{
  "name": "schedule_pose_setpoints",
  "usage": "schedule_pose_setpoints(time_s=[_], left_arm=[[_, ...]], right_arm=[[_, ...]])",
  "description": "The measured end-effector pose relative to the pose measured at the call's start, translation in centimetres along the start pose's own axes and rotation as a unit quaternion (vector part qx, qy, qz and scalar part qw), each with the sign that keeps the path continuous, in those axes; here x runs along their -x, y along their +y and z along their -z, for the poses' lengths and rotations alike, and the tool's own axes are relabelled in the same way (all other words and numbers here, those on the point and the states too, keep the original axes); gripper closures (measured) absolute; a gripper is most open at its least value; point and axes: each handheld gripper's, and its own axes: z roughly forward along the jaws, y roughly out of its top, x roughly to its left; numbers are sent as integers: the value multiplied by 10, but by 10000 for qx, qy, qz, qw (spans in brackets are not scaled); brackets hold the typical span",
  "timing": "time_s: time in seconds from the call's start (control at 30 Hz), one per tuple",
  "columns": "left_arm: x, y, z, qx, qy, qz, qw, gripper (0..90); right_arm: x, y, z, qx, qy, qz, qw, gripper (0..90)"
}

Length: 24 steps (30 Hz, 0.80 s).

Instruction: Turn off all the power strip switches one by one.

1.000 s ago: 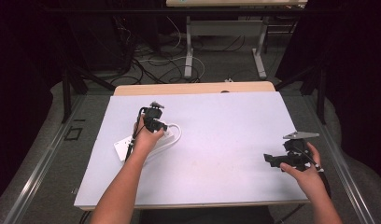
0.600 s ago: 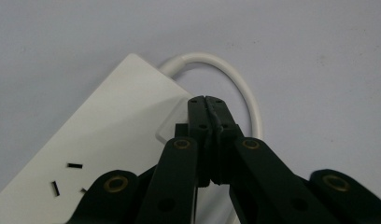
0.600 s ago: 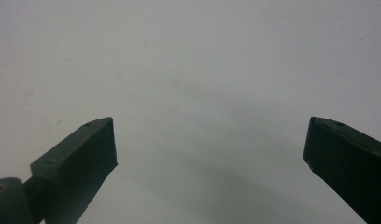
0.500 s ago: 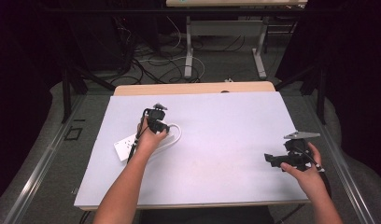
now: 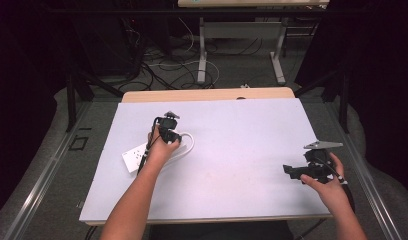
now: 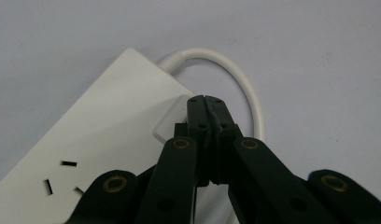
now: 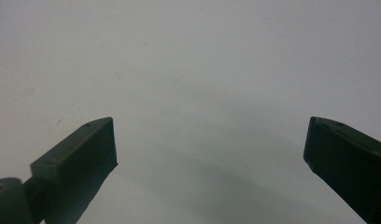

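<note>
High view: my left gripper (image 5: 168, 131) sits over the far end of the power strip (image 5: 134, 156), left of the table's (image 5: 242, 150) middle. The strip lies slantwise, its near end toward the left edge, its white cable (image 5: 189, 142) looping out to the right of my hand. From here my hand covers the far end, so the contact cannot be read.

Left gripper view: this fills the gap. My left gripper (image 6: 206, 100) has its jaws pressed together, tips meeting with nothing wide between them. The tips rest at the cable end of the strip (image 6: 100, 126), over a small raised white block (image 6: 172, 122) on its top face. I cannot tell whether the tips press that block or only hover just above it. The cable (image 6: 240, 79) arcs out from the strip's end and curves round behind the jaws. One socket's three slots (image 6: 62, 179) show toward the strip's other end, nearer the lens.

High view again: my right gripper (image 5: 292, 171) is held low at the near right of the table, well apart from the strip, pointing left.

Right gripper view: my right gripper (image 7: 209, 144) has its jaws spread wide, nothing between them but bare tabletop (image 7: 193, 70).
</note>
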Motion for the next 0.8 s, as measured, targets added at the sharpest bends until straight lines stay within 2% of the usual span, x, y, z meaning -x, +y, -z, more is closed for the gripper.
schedule_pose_setpoints(time_s=[0.03,0.1,0.23,0.27,0.4,0.8], left_arm=[[-2,-1,0,-43,69,18,10000,900],[-5,-2,1,-19,7,45,10000,900],[0,-1,2,-33,139,-83,9999,900],[0,-1,3,66,131,-82,9999,900],[2,-1,3,28,65,-106,9999,900],[-3,0,10,131,-43,103,9999,900]], right_arm=[[1,0,0,20,9,30,10000,21],[1,0,0,22,-11,35,10000,21],[1,0,2,46,-19,36,10000,21],[0,0,2,41,-33,-8,10000,21],[0,1,2,46,-12,-6,10000,21],[0,1,1,22,2,12,10000,21]])
